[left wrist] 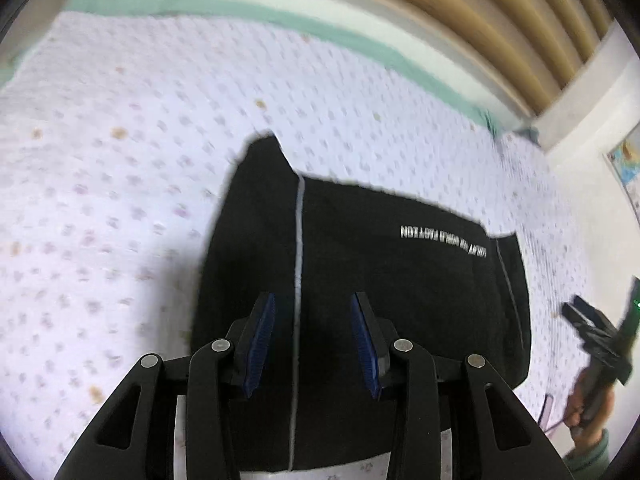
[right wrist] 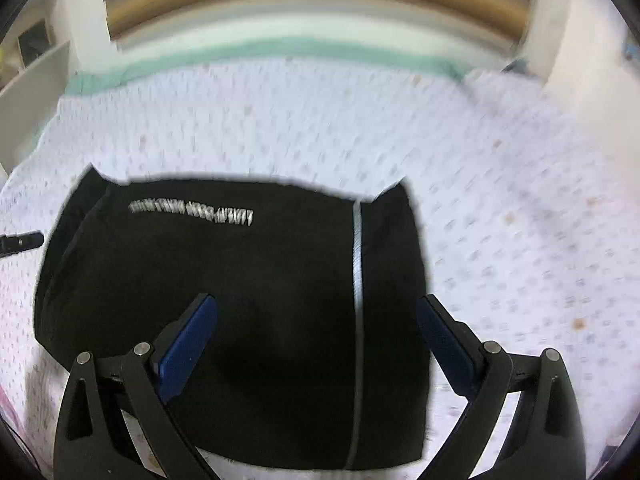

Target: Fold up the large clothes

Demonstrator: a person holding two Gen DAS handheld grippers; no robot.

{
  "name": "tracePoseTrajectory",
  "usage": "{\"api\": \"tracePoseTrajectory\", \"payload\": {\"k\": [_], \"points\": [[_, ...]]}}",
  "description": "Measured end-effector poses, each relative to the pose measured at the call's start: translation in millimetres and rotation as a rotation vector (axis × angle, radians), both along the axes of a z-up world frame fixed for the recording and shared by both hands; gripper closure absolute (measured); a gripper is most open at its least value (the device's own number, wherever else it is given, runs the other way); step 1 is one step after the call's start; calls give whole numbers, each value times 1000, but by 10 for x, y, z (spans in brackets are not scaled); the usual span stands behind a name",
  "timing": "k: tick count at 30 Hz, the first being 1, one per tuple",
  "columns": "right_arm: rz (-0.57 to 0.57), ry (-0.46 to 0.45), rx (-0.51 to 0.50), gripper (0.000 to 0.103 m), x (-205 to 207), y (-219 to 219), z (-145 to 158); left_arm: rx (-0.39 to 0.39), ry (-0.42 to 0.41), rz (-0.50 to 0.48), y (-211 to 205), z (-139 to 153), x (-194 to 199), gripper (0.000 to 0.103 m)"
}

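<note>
Hovering over the black garment (left wrist: 360, 280), the left gripper (left wrist: 314, 340) has jaws apart, gripping nothing; garment lies folded flat on the dotted bedsheet (left wrist: 120, 200); right wrist view: right gripper (right wrist: 316, 340) spread wide, empty, above the same garment (right wrist: 240, 300); white lettering (right wrist: 192, 212) blurred.

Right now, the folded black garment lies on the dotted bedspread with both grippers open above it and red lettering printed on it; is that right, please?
Not quite: the lettering on the garment is white, not red, as the left wrist view shows. The rest holds: the garment lies folded on the bedspread, with the left gripper and right gripper open above it.
</note>
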State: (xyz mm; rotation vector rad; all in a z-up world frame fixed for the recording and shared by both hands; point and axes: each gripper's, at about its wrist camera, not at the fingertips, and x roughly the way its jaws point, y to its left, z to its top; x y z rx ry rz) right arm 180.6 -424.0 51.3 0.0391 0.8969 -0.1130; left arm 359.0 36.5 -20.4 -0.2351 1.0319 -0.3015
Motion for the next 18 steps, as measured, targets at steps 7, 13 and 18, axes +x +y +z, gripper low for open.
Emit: {"api": "tracePoseTrajectory", "payload": {"k": [7,13,18], "points": [[-214,-284,-111,0,-365,-53,733,202,-185,78,167,559,-245,63],[-158,-84,72,0,-230,-413,358,146,-87,85,461,415,-174,63],[-207,38,-28,0,-94,-606,-43,130,-16,106,619,77,6,63]]}}
